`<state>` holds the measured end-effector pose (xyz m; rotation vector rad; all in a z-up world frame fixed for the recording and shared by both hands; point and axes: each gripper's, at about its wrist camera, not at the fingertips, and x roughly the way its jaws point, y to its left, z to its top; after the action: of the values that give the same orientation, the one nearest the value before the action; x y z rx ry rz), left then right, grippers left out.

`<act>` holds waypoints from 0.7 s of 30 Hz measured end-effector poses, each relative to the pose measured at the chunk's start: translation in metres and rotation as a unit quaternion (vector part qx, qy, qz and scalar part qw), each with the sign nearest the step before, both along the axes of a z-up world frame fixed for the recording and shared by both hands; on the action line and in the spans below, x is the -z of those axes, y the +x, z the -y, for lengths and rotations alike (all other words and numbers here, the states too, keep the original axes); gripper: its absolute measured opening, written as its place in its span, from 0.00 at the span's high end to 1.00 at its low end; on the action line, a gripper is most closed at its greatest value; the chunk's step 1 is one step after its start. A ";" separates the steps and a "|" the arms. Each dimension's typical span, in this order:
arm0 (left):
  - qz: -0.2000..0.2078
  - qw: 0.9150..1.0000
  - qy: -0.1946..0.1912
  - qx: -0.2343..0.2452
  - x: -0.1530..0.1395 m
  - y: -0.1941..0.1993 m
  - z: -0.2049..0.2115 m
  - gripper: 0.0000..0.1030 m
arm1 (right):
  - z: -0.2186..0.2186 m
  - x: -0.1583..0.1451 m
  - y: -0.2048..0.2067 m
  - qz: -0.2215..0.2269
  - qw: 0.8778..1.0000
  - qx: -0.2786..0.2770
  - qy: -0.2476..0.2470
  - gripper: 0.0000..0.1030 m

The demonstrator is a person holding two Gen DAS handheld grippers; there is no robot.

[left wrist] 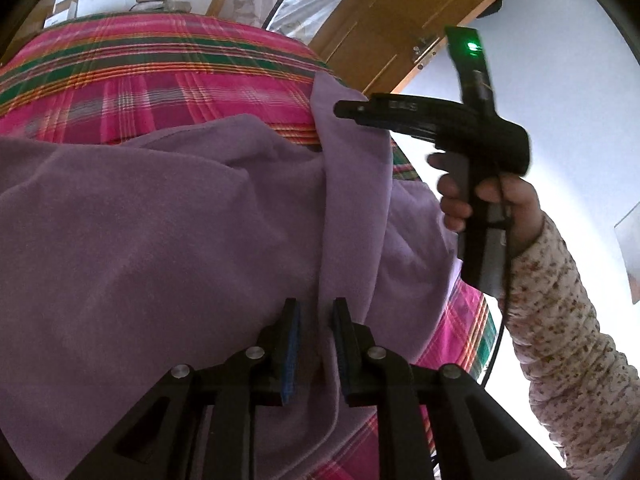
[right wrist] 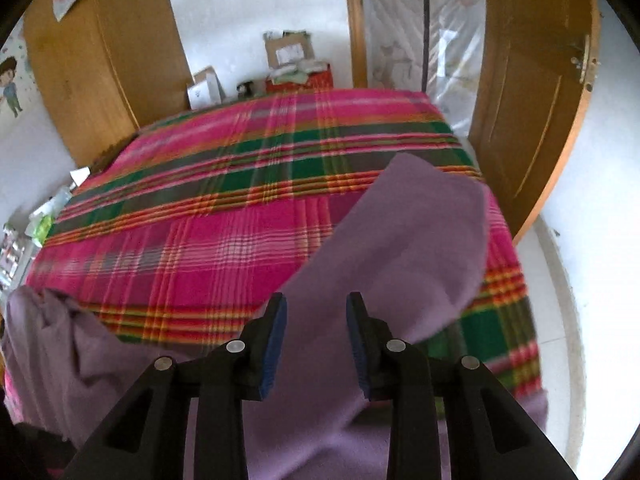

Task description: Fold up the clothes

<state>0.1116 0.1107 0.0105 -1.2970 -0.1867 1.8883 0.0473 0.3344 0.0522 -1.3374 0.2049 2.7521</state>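
clearly the purple cloth [left wrist: 168,240] lay rumpled on the plaid bed [right wrist: 224,216], bunched near the front edge with one flap raised toward the door side [right wrist: 432,232]. the left tool [left wrist: 314,344] had its jaws a little apart with a ridge of cloth running up between them; whether the pads truly pinched it i could not tell. the right tool [right wrist: 316,340] stood spread, with cloth under and between the jaws but not clamped. in the left view the right tool [left wrist: 360,114] sat up at the raised flap's edge, held by a hand [left wrist: 480,204] in a flowered sleeve [left wrist: 560,320].

the risk, as i judged it, was slippage: soft fleece in a loose or partial grip could slide out and drop the flap in a heap. uneven pull from the two tools could skew the fold, and cloth near the bed's edge might slide off toward the floor.
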 end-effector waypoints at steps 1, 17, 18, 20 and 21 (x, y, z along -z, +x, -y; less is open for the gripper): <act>0.002 1.000 0.003 0.002 0.001 -0.001 0.000 0.83 | 0.002 0.002 -0.007 0.004 1.000 0.001 0.002 0.68; -0.008 1.000 0.010 0.019 0.000 -0.003 -0.001 0.82 | -0.002 0.024 -0.060 0.053 0.996 0.054 0.038 0.57; -0.009 1.000 0.011 0.020 -0.001 -0.002 0.001 0.81 | -0.003 0.024 -0.059 0.053 0.996 0.057 0.039 0.61; -0.012 1.000 0.012 0.022 -0.003 0.000 0.005 0.78 | -0.005 0.025 -0.059 0.053 0.996 0.063 0.040 0.73; -0.013 1.000 0.012 0.024 -0.003 0.001 0.005 0.77 | -0.006 0.026 -0.058 0.053 0.996 0.066 0.041 0.79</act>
<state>0.1125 0.1055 0.0138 -1.2491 -0.1637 1.8565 -0.0109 0.3408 0.0266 -1.3904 0.1647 2.5468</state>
